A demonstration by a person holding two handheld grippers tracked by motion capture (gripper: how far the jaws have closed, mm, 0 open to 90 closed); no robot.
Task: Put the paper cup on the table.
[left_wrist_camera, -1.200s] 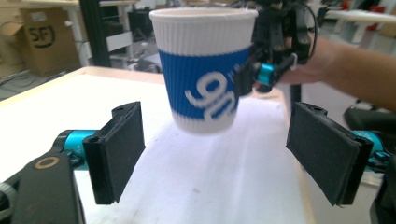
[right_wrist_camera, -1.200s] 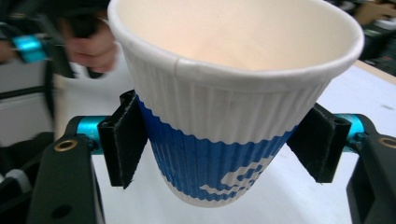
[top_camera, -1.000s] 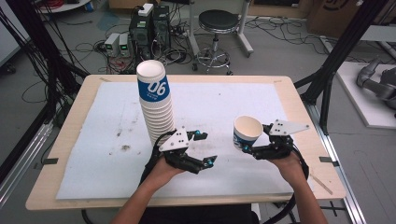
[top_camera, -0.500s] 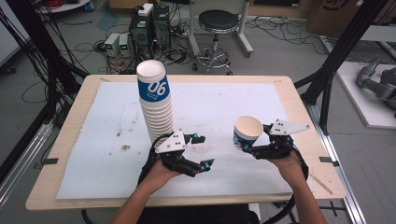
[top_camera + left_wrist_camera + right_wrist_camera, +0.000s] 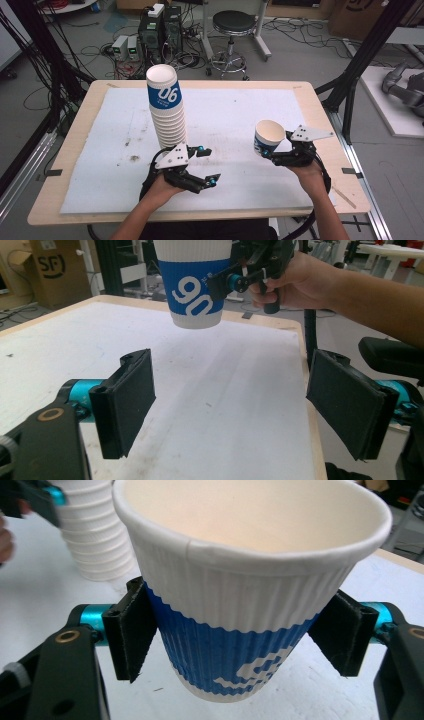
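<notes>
The right gripper has its two black fingers pressed on the sides of one cup. One finger sits on each side of the blue band, and both touch it. The cup is white on top and blue below. It is upright, open end up, and held up off the bench; in the left gripper view there is a clear gap under its bottom. A hand holds this gripper near the right side of the bench.

The left gripper has its fingers wide apart. Nothing is between them, just the white mat. They touch no cup. This gripper is low over the mat, just in front of the stack, and the held cup is well off to its right.

The stack stands upright on the mat, near the middle of the bench. Its top cup shows a blue band with "06". The ribbed rims below look like about ten more cups, but they are too small to count for sure.

So there are two grippers, one cup held alone, and one stack.
</notes>
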